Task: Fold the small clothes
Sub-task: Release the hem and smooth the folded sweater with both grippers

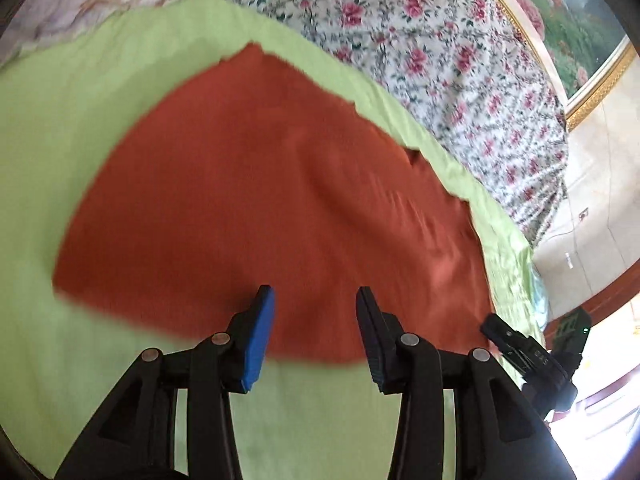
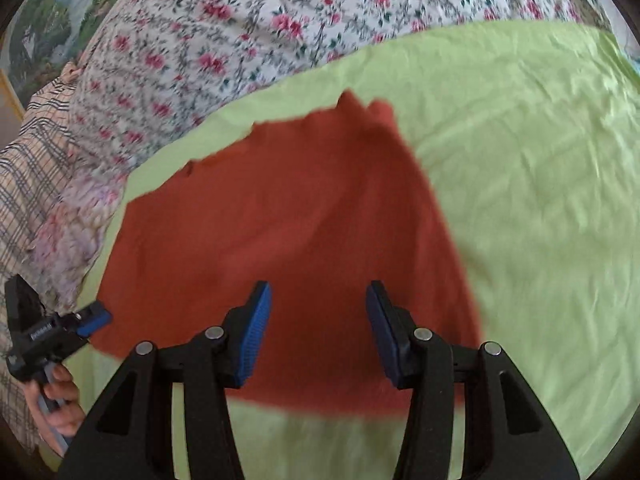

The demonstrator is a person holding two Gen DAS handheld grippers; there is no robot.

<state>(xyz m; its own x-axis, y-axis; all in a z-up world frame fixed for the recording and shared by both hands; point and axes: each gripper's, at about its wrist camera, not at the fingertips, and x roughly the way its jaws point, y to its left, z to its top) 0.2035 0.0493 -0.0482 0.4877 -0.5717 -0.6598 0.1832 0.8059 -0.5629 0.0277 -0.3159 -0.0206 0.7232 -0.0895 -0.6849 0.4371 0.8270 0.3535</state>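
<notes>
A rust-orange garment (image 1: 260, 200) lies spread flat on a light green sheet (image 1: 60, 140); it also shows in the right wrist view (image 2: 288, 232). My left gripper (image 1: 316, 304) is open and empty, hovering over the garment's near edge. My right gripper (image 2: 318, 300) is open and empty, also over the near edge. The right gripper shows at the lower right of the left wrist view (image 1: 520, 348). The left gripper shows at the lower left of the right wrist view (image 2: 56, 332), held by a hand.
A floral quilt (image 1: 420, 52) is bunched behind the green sheet (image 2: 540, 200) and also shows in the right wrist view (image 2: 240, 32). A checked cloth (image 2: 28, 160) lies at the left. A framed picture (image 1: 580, 32) and the floor lie to the right.
</notes>
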